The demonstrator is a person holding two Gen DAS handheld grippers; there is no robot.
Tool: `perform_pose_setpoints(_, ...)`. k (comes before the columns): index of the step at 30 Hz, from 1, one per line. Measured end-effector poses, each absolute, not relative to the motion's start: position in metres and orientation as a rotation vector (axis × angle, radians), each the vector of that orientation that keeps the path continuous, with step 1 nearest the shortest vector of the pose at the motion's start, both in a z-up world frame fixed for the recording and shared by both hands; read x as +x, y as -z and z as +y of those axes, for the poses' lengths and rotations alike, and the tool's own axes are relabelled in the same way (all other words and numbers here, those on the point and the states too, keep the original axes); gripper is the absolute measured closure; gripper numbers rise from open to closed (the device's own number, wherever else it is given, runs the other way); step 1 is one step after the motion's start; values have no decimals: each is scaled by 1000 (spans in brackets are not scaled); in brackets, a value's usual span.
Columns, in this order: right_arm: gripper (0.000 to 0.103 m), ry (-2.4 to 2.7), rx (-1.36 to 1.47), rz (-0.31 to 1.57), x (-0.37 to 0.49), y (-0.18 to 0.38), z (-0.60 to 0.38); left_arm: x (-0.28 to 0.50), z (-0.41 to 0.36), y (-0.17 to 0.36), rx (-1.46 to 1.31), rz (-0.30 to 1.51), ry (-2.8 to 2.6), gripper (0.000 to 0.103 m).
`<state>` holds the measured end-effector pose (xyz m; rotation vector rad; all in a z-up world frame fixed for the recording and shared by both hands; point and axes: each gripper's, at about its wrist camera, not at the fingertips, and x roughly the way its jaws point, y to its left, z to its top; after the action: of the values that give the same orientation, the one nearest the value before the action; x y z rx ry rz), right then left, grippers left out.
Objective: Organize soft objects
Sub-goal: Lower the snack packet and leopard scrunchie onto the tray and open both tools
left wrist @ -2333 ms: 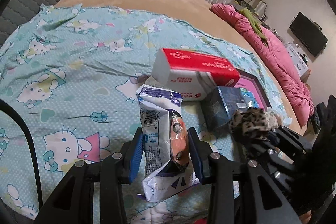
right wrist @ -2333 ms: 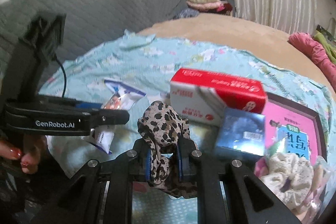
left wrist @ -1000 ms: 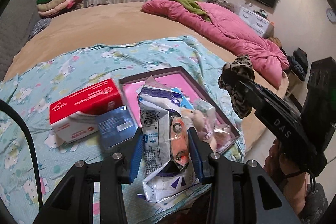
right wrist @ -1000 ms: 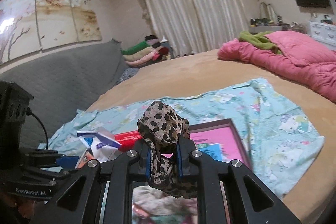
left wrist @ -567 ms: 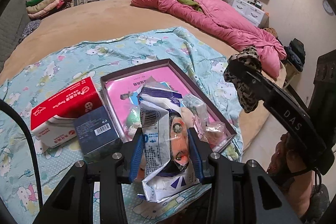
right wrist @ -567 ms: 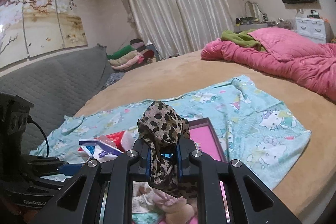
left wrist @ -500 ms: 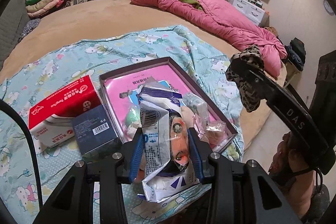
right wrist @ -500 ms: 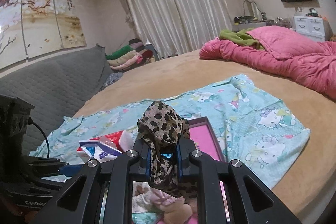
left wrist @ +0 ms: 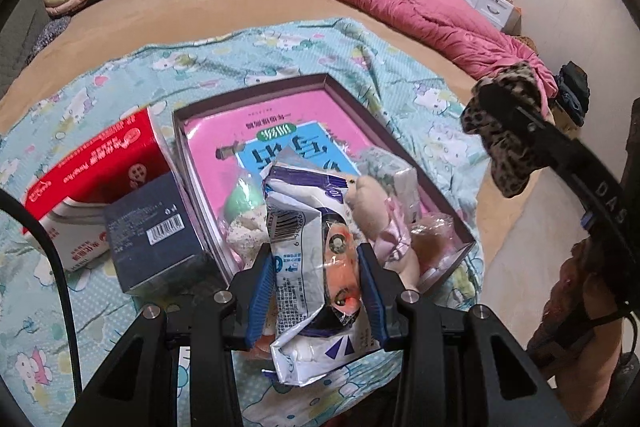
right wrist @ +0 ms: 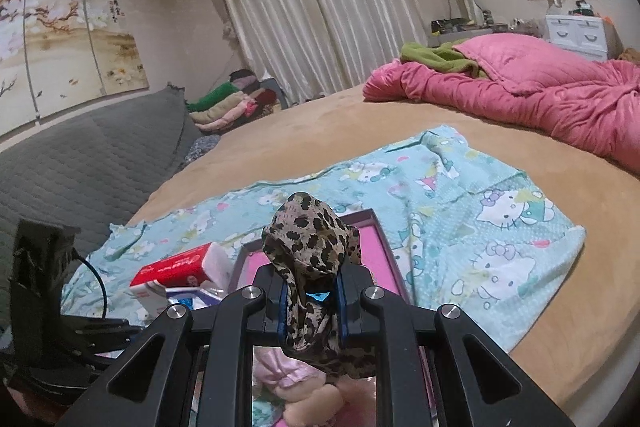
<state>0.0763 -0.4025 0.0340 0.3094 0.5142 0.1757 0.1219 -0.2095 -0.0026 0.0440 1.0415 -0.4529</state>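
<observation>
Left gripper pinches a crinkled packet; right gripper is clamped on a leopard scrunchie.

Packet hangs over the near end of the pink tray, above a plush doll and other soft bits. Scrunchie is held beside the tray's right edge. Red box and dark box sit left of the tray on the sheet.

Tray front crowded; pink far half free.
</observation>
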Motion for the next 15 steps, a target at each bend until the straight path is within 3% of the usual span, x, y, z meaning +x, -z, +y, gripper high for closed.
perform_pose_setpoints(15,85,-181,392,685,109,26,-408,137,-221,32,68,1083,463,61)
